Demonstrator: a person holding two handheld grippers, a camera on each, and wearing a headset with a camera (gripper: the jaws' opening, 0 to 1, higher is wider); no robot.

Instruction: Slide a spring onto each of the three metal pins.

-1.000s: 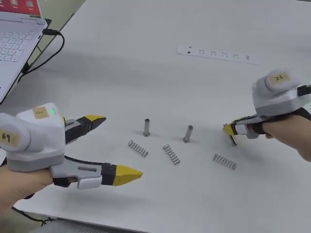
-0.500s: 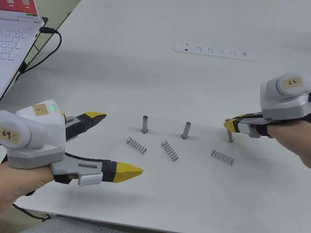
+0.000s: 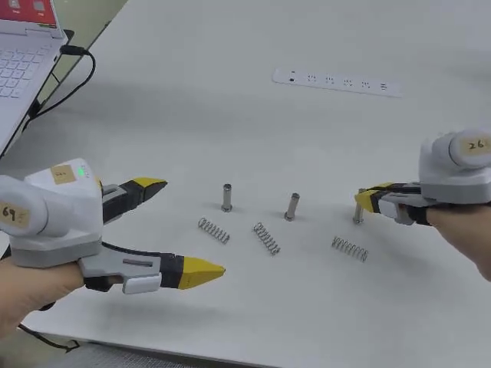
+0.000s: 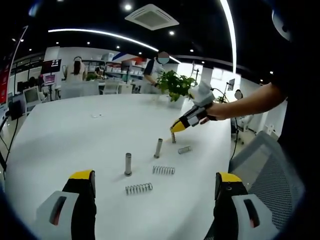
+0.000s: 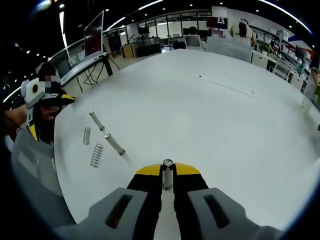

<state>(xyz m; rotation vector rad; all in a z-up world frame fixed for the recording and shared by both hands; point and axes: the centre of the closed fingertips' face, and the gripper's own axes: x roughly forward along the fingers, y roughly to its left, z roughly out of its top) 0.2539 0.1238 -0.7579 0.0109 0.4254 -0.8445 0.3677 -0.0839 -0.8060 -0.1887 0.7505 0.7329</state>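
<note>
Upright pin (image 5: 167, 176) being clamped in the right tongs (image 3: 364, 201) on the surface (image 3: 230, 115), left tongs (image 3: 190, 227) hovering wide open, gripping nothing

Looked down on from the head; skimmed low across the surface (image 3: 192, 100) from both sides, facing inward (sharing the middle pin (image 3: 292, 206)).

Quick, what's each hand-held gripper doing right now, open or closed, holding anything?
Left hand-held gripper: open, holding nothing.
Right hand-held gripper: closed on a metal pin.
</note>
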